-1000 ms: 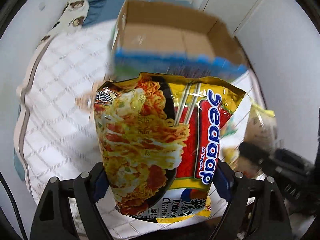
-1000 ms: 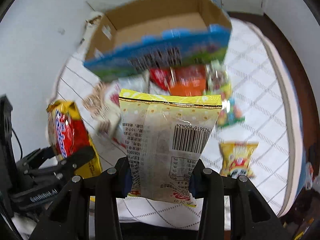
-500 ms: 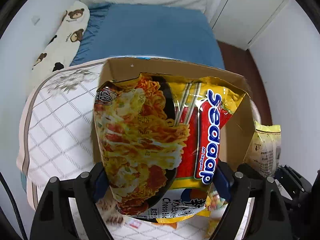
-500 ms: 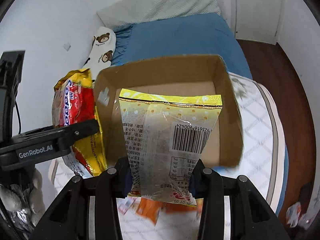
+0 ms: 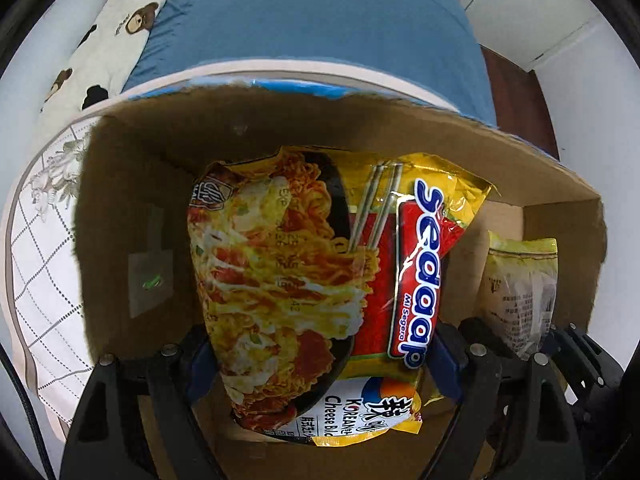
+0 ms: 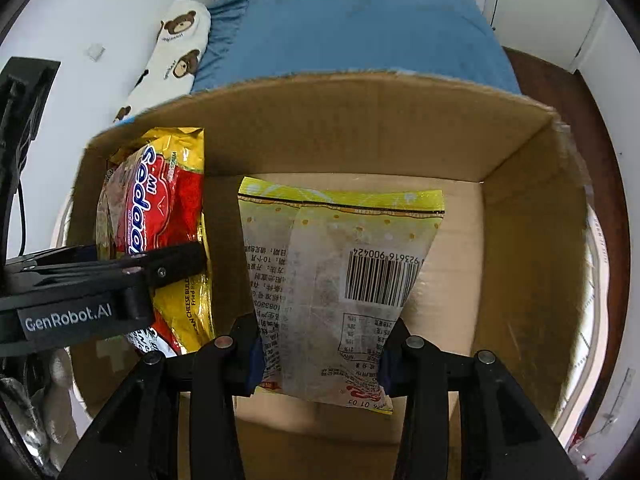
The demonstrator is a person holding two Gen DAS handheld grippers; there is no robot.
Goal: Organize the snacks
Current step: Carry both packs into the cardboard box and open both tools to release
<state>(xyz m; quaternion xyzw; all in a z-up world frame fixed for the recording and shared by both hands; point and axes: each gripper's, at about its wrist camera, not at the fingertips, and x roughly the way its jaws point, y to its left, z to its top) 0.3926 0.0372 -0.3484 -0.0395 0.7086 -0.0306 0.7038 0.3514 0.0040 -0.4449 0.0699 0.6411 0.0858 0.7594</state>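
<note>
Inside the cardboard box [image 6: 360,128], fingers pinch a glossy noodle packet [image 5: 304,264] and a crinkly snack bag [image 6: 336,280].

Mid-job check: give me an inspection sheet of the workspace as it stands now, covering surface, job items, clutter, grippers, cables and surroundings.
Surface: white grid-patterned bedcover under the cardboard box.
Job's things: Sedaap noodle packet and yellow snack bag, both held inside the box.
Clutter: small items at the lower right edge of the right wrist view, too small to identify.
Grippers: left gripper shut on the noodle packet; right gripper shut on the snack bag.
Cables: black cable beside the left gripper.
Surroundings: blue sheet, bear-print pillow, white walls.
</note>
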